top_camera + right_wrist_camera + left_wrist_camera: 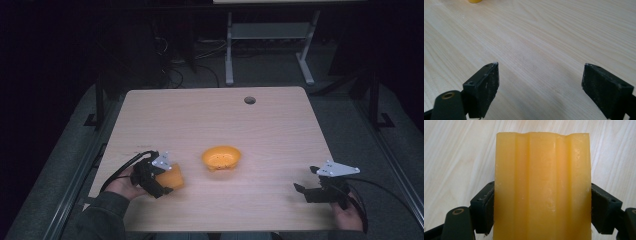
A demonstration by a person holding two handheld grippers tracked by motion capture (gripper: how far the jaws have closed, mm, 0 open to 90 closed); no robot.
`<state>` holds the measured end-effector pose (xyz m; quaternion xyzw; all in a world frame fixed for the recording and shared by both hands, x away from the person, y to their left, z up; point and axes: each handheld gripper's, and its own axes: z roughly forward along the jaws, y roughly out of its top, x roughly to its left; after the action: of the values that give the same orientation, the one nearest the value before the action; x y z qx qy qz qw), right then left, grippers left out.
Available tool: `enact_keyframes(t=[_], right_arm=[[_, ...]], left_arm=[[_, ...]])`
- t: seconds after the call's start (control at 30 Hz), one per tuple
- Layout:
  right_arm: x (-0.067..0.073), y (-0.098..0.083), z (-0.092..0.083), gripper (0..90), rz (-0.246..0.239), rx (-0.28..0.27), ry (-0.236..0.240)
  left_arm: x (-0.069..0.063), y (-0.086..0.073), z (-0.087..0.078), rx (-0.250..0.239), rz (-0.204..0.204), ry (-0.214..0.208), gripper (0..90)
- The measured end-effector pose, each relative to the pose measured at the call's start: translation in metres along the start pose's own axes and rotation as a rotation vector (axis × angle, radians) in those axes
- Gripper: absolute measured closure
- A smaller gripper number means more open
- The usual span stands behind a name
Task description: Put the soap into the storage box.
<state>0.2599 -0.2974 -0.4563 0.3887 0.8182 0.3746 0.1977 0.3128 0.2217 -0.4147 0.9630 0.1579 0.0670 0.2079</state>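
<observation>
At lower left, the left gripper [159, 181] pinches the orange ribbed block [541, 187] by its sides, probably to carry it toward the central orange bowl [221, 157], while the right gripper [320, 192] waits spread at lower right.

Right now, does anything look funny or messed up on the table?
Nothing stands out. The left claw is shut on the orange block, which sits straight between its jaws. The orange bowl stands upright on the table, nothing spilled around it. The right claw is open over bare wood.
</observation>
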Motion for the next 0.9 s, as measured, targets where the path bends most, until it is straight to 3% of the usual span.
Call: enact_keyframes(t=[0.9], right_arm=[[-0.001,0.0,-0.001,13.9,0.009,-0.011,0.002]], left_arm=[[0.0,0.058,-0.02,0.017,0.128,0.021,20.8]])
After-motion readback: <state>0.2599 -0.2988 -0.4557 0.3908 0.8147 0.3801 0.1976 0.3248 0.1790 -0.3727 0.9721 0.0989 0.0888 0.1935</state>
